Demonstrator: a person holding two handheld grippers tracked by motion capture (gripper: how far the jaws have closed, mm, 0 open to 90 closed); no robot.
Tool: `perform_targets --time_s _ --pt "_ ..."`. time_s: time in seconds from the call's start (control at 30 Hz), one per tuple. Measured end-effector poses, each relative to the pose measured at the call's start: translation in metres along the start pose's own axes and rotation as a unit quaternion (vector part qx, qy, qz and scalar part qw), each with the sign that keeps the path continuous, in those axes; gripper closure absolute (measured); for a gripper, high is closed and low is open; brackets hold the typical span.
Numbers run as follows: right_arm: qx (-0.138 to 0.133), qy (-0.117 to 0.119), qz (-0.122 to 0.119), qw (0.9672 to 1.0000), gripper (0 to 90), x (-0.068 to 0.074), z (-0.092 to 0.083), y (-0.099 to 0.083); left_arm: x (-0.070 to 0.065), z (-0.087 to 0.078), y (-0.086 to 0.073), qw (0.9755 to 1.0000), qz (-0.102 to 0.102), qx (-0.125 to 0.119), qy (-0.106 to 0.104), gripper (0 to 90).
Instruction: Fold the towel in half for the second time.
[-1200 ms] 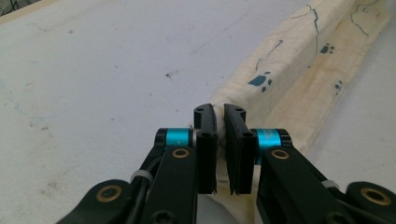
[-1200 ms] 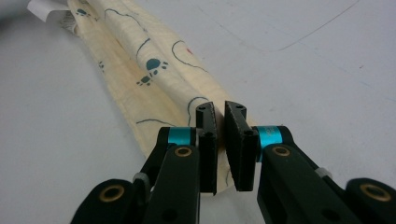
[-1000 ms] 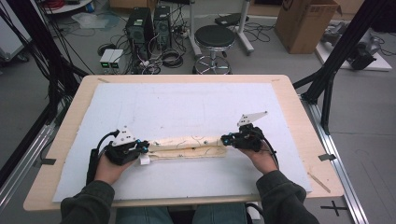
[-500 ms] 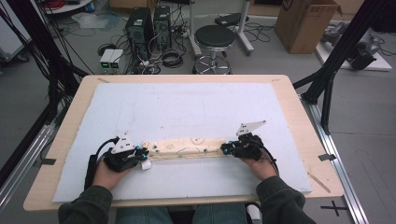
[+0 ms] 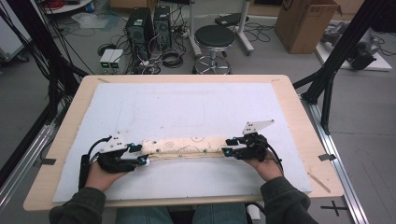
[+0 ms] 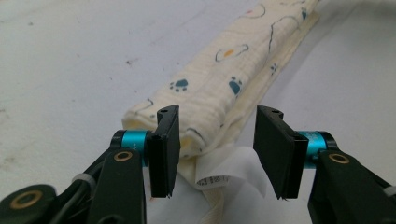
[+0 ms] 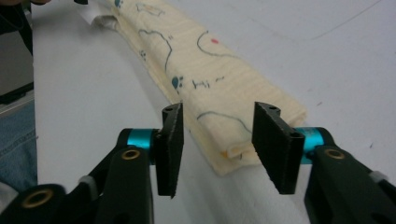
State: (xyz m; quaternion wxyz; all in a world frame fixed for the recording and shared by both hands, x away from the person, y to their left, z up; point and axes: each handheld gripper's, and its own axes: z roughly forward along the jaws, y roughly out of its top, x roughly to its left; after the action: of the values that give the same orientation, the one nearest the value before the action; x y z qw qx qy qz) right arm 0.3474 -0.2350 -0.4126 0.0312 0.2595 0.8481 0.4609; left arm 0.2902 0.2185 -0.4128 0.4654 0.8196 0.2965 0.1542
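One folded cloth, two claws, one stool

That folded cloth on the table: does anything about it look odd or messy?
Mostly tidy. The folded cloth lies flat in a long strip, but a white label pokes out of its end by the left gripper, and the layers there sit slightly uneven.

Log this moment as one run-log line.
left tool: jaws just opened, apart at cloth end | right tool: jaws just opened | folded cloth: released, flat on white mat
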Motion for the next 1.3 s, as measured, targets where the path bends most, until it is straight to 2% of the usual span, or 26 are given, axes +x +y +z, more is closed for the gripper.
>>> perform_targets --time_s 0.13,0.27,0.33,0.4,0.43,0.5,0.53,0.6,0.67,0.9,0.97,1.13,1.17,1.3 --pt "-0.006 0.008 -0.003 0.9999 57.3 0.003 0.003 0.013 0.001 0.004 0.010 1.0000 0.001 -0.009 -0.005 57.0" --pt "-0.005 0.015 -0.005 0.9999 72.4 0.006 0.017 0.027 0.002 0.020 0.019 1.0000 0.005 0.004 0.006 71.5" --pt "0.000 0.025 -0.002 0.9997 75.8 0.006 0.028 0.031 0.001 0.028 0.022 0.9999 0.002 0.008 0.007 77.0" --pt "0.009 0.035 0.001 0.9993 76.9 0.005 0.037 0.033 -0.001 0.038 0.023 0.9998 0.007 0.021 0.003 80.2" --pt "0.018 0.044 0.006 0.9989 76.9 0.006 0.043 0.034 -0.002 0.043 0.022 0.9994 0.007 0.033 0.002 80.4" --pt "0.046 0.049 -0.003 0.9977 76.8 0.006 0.054 0.032 -0.002 0.051 0.018 0.9980 0.009 0.061 -0.008 80.5" --pt "0.056 0.054 -0.001 0.9970 76.8 0.006 0.057 0.031 -0.003 0.054 0.016 0.9967 0.019 0.078 -0.005 80.5" --pt "0.065 0.053 0.001 0.9965 77.0 0.006 0.060 0.027 -0.004 0.054 0.014 0.9959 0.022 0.088 -0.004 80.3" --pt "0.070 0.048 0.001 0.9964 76.9 0.004 0.060 0.022 -0.003 0.054 0.014 0.9960 0.024 0.086 -0.001 79.7" --pt "0.082 0.029 -0.004 0.9962 77.0 0.002 0.054 0.010 0.000 0.051 0.010 0.9941 0.026 0.104 0.015 75.5" --pt "0.084 0.026 -0.008 0.9961 76.8 0.002 0.052 0.008 0.000 0.051 0.008 0.9943 0.027 0.101 0.017 73.0" --pt "0.078 0.016 -0.010 0.9968 76.3 0.001 0.043 0.000 0.003 0.045 0.000 0.9962 0.006 0.083 0.023 66.4" --pt "0.076 0.014 -0.007 0.9970 75.9 0.001 0.040 -0.002 0.003 0.045 0.000 0.9960 0.009 0.085 0.024 65.4" --pt "0.068 0.006 -0.018 0.9975 74.7 0.003 0.036 -0.006 0.003 0.046 -0.001 0.9963 0.008 0.081 0.027 61.9"
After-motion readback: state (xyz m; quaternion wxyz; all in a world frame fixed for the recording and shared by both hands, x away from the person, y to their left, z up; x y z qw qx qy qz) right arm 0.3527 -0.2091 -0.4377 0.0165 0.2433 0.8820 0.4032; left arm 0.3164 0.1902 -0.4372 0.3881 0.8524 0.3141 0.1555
